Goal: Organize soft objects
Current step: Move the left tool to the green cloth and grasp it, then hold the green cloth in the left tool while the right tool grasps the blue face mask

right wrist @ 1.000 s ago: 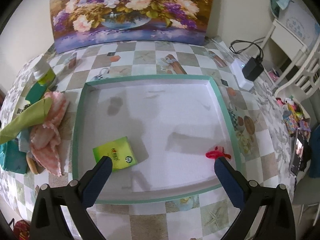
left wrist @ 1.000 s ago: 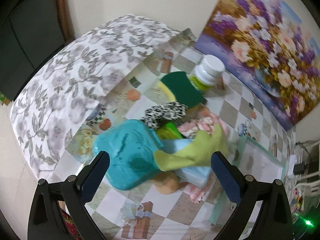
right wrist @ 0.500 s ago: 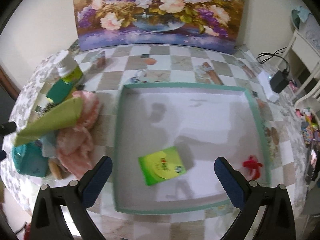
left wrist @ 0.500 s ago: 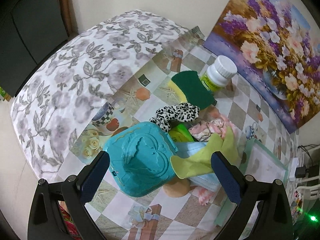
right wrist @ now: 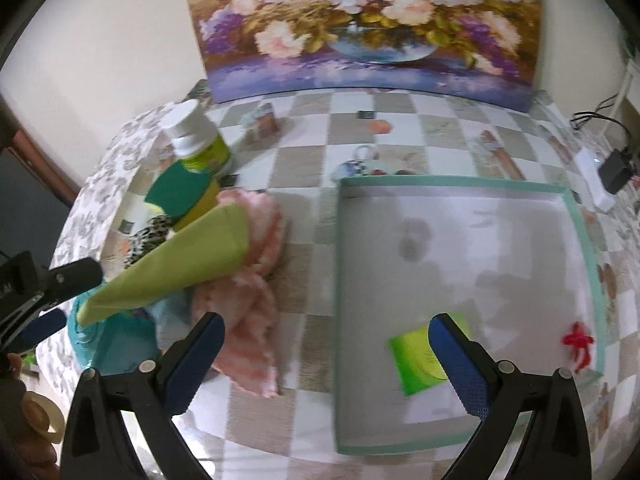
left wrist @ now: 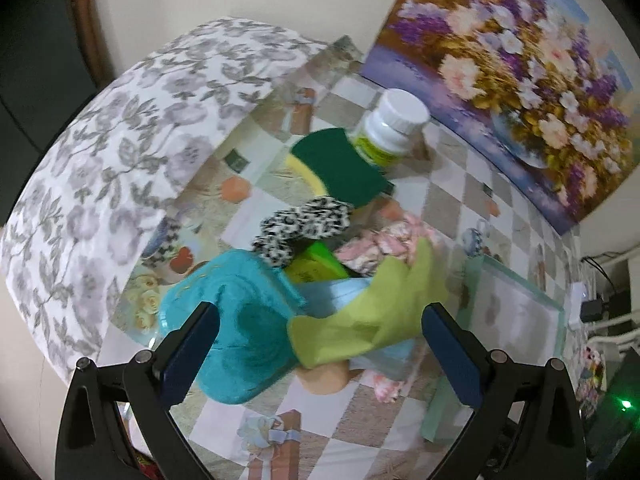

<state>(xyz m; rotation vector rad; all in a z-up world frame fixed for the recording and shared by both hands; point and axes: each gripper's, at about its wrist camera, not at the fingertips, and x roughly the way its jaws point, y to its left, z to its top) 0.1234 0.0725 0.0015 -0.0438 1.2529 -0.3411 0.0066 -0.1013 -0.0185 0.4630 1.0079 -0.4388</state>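
Observation:
A pile of soft things lies on the checked table: a lime green cloth (left wrist: 372, 320) (right wrist: 180, 264), a pink frilly cloth (left wrist: 396, 240) (right wrist: 248, 312), a leopard scrunchie (left wrist: 304, 224), a green and yellow sponge (left wrist: 340, 164) (right wrist: 180, 188) and a light blue pack (left wrist: 332, 292). A teal heart-shaped lid (left wrist: 236, 332) lies beside them. My left gripper (left wrist: 320, 356) is open just above the teal lid and green cloth. My right gripper (right wrist: 328, 364) is open and empty, between the pile and the tray (right wrist: 340, 280). The tray holds a green packet (right wrist: 420, 356) and a red scrunchie (right wrist: 576, 344).
A white-capped bottle (left wrist: 392, 128) (right wrist: 200, 140) stands behind the sponge. A flower painting (right wrist: 368, 24) leans on the back wall. A round peach object (left wrist: 324, 380) peeks from under the pile. A charger and cables (right wrist: 616, 168) lie at the far right. A tape roll (right wrist: 40, 416) is at lower left.
My right gripper has swung left, from over the tray toward the pile. My left gripper has moved down closer to the teal lid and green cloth.

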